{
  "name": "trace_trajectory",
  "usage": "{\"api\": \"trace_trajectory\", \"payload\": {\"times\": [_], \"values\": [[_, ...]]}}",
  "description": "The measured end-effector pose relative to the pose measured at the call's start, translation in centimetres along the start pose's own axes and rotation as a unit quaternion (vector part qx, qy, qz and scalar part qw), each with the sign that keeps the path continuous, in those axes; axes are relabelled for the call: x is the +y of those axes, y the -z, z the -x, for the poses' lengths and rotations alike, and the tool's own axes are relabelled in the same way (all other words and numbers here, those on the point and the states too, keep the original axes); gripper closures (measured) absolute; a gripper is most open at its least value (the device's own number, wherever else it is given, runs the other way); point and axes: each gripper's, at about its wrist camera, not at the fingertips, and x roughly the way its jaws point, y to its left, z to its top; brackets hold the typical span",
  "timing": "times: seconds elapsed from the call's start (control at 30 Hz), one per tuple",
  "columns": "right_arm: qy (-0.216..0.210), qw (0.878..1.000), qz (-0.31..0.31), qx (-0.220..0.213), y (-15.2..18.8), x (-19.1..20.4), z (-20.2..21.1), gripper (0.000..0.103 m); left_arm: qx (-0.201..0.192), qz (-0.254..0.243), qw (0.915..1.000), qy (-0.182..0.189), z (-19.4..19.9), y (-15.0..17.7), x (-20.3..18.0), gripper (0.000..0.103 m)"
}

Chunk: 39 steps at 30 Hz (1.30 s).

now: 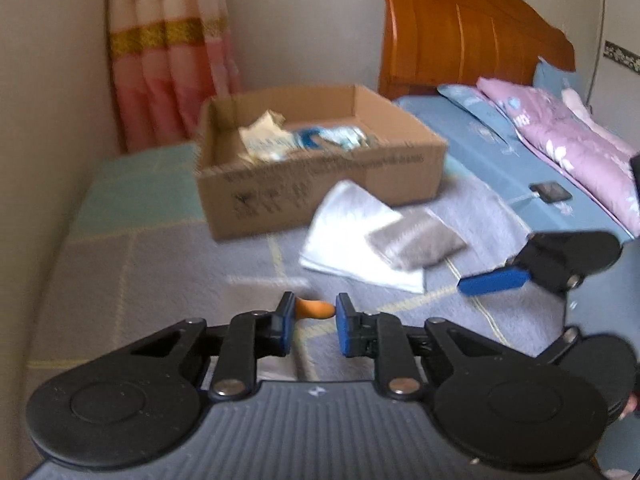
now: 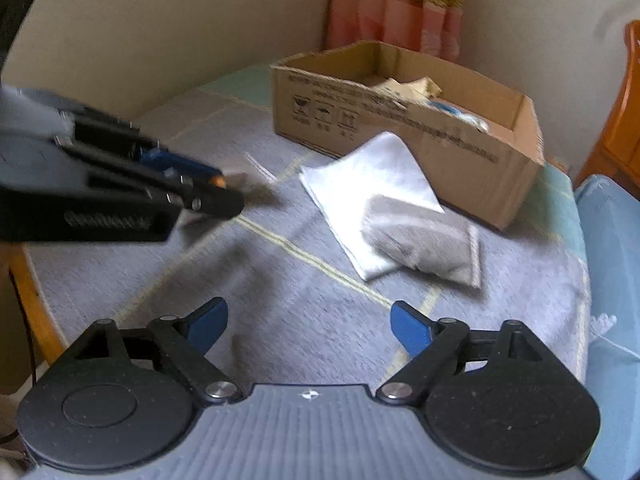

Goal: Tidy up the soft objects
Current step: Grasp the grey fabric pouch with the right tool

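My left gripper (image 1: 315,314) is shut on a small orange soft object (image 1: 318,309), held just above the grey bedspread (image 1: 160,272). From the right wrist view the left gripper (image 2: 218,184) shows side-on with the orange tip at its end. My right gripper (image 2: 308,326) stands open and empty over the bedspread; one of its blue fingers (image 1: 494,282) shows at the right. A folded white cloth (image 1: 344,236) (image 2: 372,176) lies ahead, with a grey padded pouch (image 1: 416,240) (image 2: 420,240) on it. Behind them stands an open cardboard box (image 1: 320,176) (image 2: 400,128) holding crumpled soft items.
A wooden headboard (image 1: 460,32) rises at the back right. Blue and purple pillows (image 1: 560,132) and a phone (image 1: 550,192) lie on the blue sheet. A pink curtain (image 1: 168,60) hangs in the corner. A wall (image 1: 40,120) runs along the bed's left side.
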Motion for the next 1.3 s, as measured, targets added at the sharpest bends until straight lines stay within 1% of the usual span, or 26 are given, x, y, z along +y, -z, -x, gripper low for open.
{"api": "trace_trajectory", "payload": {"times": [0.17, 0.27, 0.3, 0.4, 0.47, 0.57, 0.7, 0.77, 0.9, 0.97, 1.03, 1.07, 1.1, 1.17, 1.23, 1.27, 1.3], "values": [[-0.028, 0.999, 0.031, -0.016, -1.5, 1.6, -0.9, 0.009, -0.004, 0.02, 0.999, -0.04, 0.6, -0.3, 2.3, 0.084], [-0.042, 0.997, 0.062, -0.026, -2.7, 2.7, -1.8, 0.004, 0.0, 0.034, 0.9972, -0.067, 0.4, -0.1, 3.9, 0.084], [-0.047, 0.996, 0.071, -0.029, -3.1, 2.9, -2.1, 0.0, 0.002, 0.041, 0.9965, -0.073, 0.4, 0.1, 4.4, 0.084], [-0.061, 0.992, 0.103, -0.036, -4.7, 3.7, -3.3, 0.0, 0.005, 0.059, 0.9939, -0.093, 0.4, 0.4, 5.7, 0.084], [-0.069, 0.989, 0.13, -0.032, -5.9, 4.2, -4.7, 0.0, 0.006, 0.068, 0.9925, -0.101, 0.5, 0.6, 6.3, 0.084], [-0.086, 0.985, 0.151, -0.023, -7.3, 4.6, -6.5, 0.0, 0.009, 0.073, 0.9912, -0.11, 0.6, 0.9, 6.8, 0.083], [-0.102, 0.983, 0.155, -0.002, -8.7, 4.5, -8.4, 0.0, 0.012, 0.083, 0.9899, -0.114, 0.7, 1.3, 7.3, 0.083], [-0.12, 0.981, 0.149, 0.013, -9.1, 4.3, -9.2, 0.0, 0.012, 0.086, 0.9896, -0.115, 0.7, 1.4, 7.5, 0.083], [-0.133, 0.98, 0.146, 0.017, -9.6, 4.3, -9.6, 0.001, 0.012, 0.09, 0.9895, -0.112, 0.8, 1.4, 7.7, 0.083], [-0.135, 0.979, 0.15, 0.018, -9.7, 4.3, -9.5, 0.006, 0.012, 0.09, 0.9897, -0.111, 0.8, 1.4, 7.7, 0.083], [-0.136, 0.979, 0.15, 0.016, -9.8, 4.3, -9.1, 0.019, 0.01, 0.088, 0.99, -0.109, 0.9, 1.3, 7.7, 0.083], [-0.134, 0.98, 0.148, 0.016, -10.0, 4.3, -9.0, 0.022, 0.009, 0.088, 0.9902, -0.109, 1.0, 1.2, 7.6, 0.083], [-0.129, 0.981, 0.147, 0.015, -10.1, 4.3, -8.9, 0.026, 0.008, 0.087, 0.9903, -0.108, 1.0, 1.2, 7.6, 0.083], [-0.125, 0.982, 0.143, 0.015, -10.1, 4.2, -8.6, 0.031, 0.007, 0.086, 0.9907, -0.105, 1.2, 1.1, 7.6, 0.083], [-0.122, 0.983, 0.14, 0.012, -10.0, 4.3, -8.3, 0.041, 0.009, 0.086, 0.9911, -0.102, 1.3, 1.0, 7.6, 0.083], [-0.121, 0.983, 0.139, 0.011, -10.0, 4.3, -8.1, 0.044, 0.01, 0.085, 0.9912, -0.101, 1.3, 0.9, 7.6, 0.083], [-0.119, 0.984, 0.135, 0.009, -10.0, 4.2, -7.8, 0.05, 0.011, 0.085, 0.9913, -0.1, 1.4, 0.8, 7.5, 0.083]]}}
